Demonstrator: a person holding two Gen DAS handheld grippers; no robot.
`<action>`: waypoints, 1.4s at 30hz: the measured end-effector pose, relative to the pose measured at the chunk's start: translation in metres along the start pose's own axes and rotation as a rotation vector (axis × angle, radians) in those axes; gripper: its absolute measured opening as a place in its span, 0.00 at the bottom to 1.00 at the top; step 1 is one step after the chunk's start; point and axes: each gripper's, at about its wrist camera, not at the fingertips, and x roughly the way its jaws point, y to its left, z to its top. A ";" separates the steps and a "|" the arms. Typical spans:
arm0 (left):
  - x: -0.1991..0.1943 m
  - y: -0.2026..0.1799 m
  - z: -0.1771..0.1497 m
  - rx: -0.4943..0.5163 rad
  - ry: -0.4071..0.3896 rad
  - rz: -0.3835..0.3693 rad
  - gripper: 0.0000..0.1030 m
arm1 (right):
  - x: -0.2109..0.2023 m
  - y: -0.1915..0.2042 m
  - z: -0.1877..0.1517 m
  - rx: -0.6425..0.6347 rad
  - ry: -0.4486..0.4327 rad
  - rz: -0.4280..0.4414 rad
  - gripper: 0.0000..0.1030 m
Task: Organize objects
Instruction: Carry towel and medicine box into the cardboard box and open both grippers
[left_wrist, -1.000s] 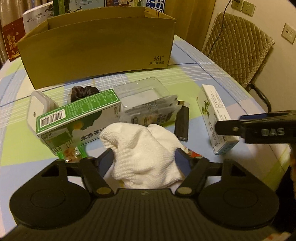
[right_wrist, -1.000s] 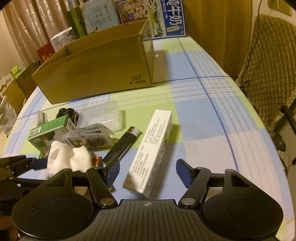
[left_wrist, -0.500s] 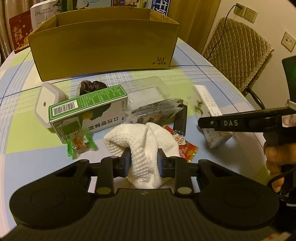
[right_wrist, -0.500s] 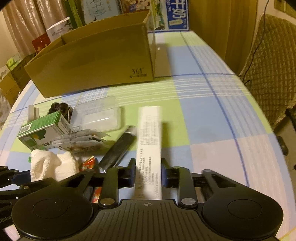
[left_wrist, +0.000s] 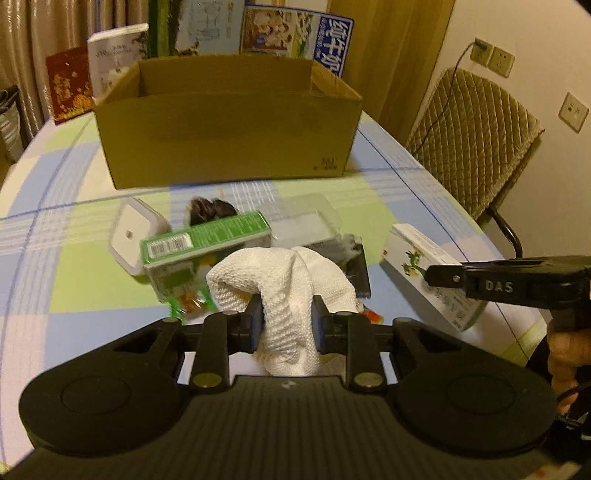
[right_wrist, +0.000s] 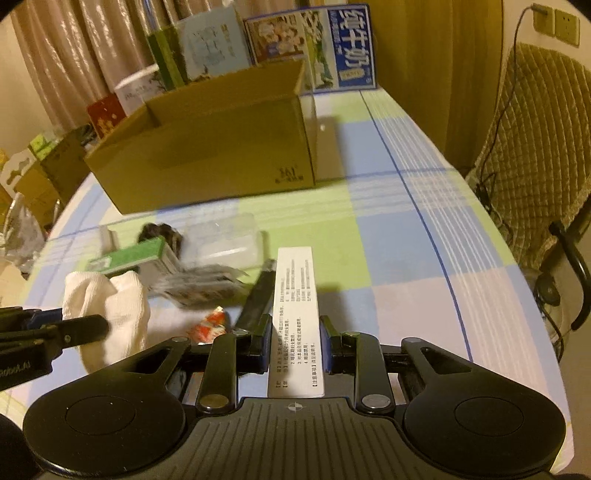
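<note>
Left wrist view: the left gripper (left_wrist: 286, 321) clenches a white cloth (left_wrist: 284, 284), lifted clear of the clutter, with the open cardboard box (left_wrist: 229, 125) straight ahead.

Right wrist view: the right gripper (right_wrist: 295, 343) grasps a long white carton (right_wrist: 295, 295), its long axis pointing forward; the box lies ahead-left.

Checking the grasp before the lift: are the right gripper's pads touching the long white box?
Touching. The right wrist view shows the right gripper with both pads pressed against the sides of the long white box.

Waffle-weave cloth towel (left_wrist: 284, 291); matt cardboard box (left_wrist: 225, 136); clear glossy plastic tub (right_wrist: 225, 236).
</note>
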 end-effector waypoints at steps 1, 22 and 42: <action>-0.004 0.002 0.002 -0.002 -0.006 0.005 0.21 | -0.002 0.003 0.002 -0.005 -0.008 0.001 0.22; -0.024 0.060 0.129 -0.019 -0.172 0.081 0.21 | -0.010 0.063 0.162 -0.150 -0.222 0.122 0.22; 0.095 0.100 0.228 -0.042 -0.165 0.083 0.33 | 0.117 0.041 0.253 -0.086 -0.169 0.132 0.35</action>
